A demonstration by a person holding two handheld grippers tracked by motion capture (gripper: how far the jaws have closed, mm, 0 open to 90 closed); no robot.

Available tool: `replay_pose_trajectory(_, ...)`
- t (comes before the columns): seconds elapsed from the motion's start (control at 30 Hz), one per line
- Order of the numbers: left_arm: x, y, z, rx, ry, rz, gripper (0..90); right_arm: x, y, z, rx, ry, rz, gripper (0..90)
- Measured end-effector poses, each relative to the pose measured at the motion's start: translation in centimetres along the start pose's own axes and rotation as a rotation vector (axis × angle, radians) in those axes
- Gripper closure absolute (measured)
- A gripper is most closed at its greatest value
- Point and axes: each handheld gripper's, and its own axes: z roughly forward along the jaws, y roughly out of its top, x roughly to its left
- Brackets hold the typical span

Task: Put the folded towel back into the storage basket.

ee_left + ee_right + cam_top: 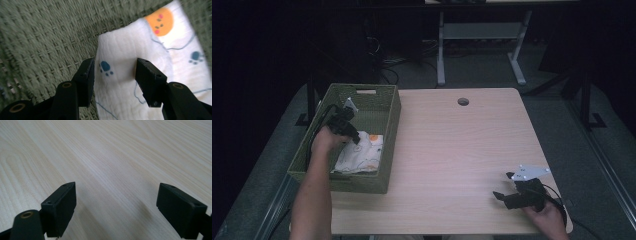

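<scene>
- Left gripper (353, 131): left of frame in the high view, inside the green woven basket (389, 125); jaws apart, clear of the cloth.
- White printed cloth (362, 155): lies on the basket floor, below the jaws.
- Right gripper (503, 187): lower right, over the bare table (452, 150); jaws wide apart, empty.

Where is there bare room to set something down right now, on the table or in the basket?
The table is bare from the green basket across to the right claw, up to the round hole. The basket is crowded at its near end: the white cloth lies there under the left claw. Its far end is bare.
</scene>
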Motion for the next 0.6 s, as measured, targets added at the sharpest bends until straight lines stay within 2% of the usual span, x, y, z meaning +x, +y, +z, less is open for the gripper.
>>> replay_pose_trajectory(0.03,0.0,0.0,0.0,0.000,0.000,0.000,54.4,0.0,0.0,0.0,0.000,0.000,0.000,15.9)
replay_pose_trajectory(0.07,0.1,0.1,0.5,0.022,-0.025,-0.006,62.6,-0.1,-0.1,0.0,-0.004,-0.002,-0.006,15.9)
replay_pose_trajectory(0.1,0.1,0.1,0.5,0.022,-0.025,-0.006,70.8,-0.1,-0.1,0.0,-0.004,-0.002,-0.006,15.9)
replay_pose_trajectory(0.13,0.0,0.1,0.5,0.023,-0.011,-0.009,70.8,-0.1,-0.1,0.0,-0.006,-0.002,-0.004,15.9)
replay_pose_trajectory(0.17,-0.1,0.2,0.3,0.020,0.008,-0.011,80.2,-0.2,-0.1,-0.1,-0.001,-0.007,0.002,15.9)
replay_pose_trajectory(0.2,-0.1,0.2,0.3,0.020,0.008,-0.011,81.0,-0.2,-0.2,-0.2,-0.006,-0.006,0.000,15.9)
replay_pose_trajectory(0.23,-0.3,0.1,0.0,0.015,0.033,-0.029,81.0,-0.2,-0.2,-0.2,-0.006,-0.006,0.000,15.9)
replay_pose_trajectory(0.3,-0.5,0.0,-0.5,0.001,0.063,-0.039,81.4,-0.2,-0.2,-0.2,-0.008,-0.007,0.002,15.9)
replay_pose_trajectory(0.37,-0.9,-0.2,-1.0,-0.007,0.066,-0.040,80.9,-0.1,-0.2,-0.2,-0.006,-0.006,-0.002,15.9)
replay_pose_trajectory(0.4,-1.1,-0.3,-1.2,-0.016,0.048,-0.027,79.9,-0.1,-0.2,-0.2,-0.005,-0.003,-0.005,15.9)
replay_pose_trajectory(0.43,-1.3,-0.4,-1.5,-0.022,0.004,-0.031,78.2,-0.1,-0.2,-0.2,-0.007,-0.006,-0.010,15.9)
replay_pose_trajectory(0.5,-1.5,-0.4,-1.8,-0.040,-0.041,-0.024,61.9,0.0,-0.1,-0.2,-0.005,-0.003,-0.010,15.9)
replay_pose_trajectory(0.53,-1.6,-0.5,-2.1,-0.064,-0.081,-0.012,62.1,0.0,-0.1,-0.1,-0.005,-0.004,-0.011,15.9)
replay_pose_trajectory(0.6,-1.6,-0.5,-2.1,-0.064,-0.069,-0.009,66.7,0.0,0.0,-0.1,-0.005,-0.004,-0.012,15.9)
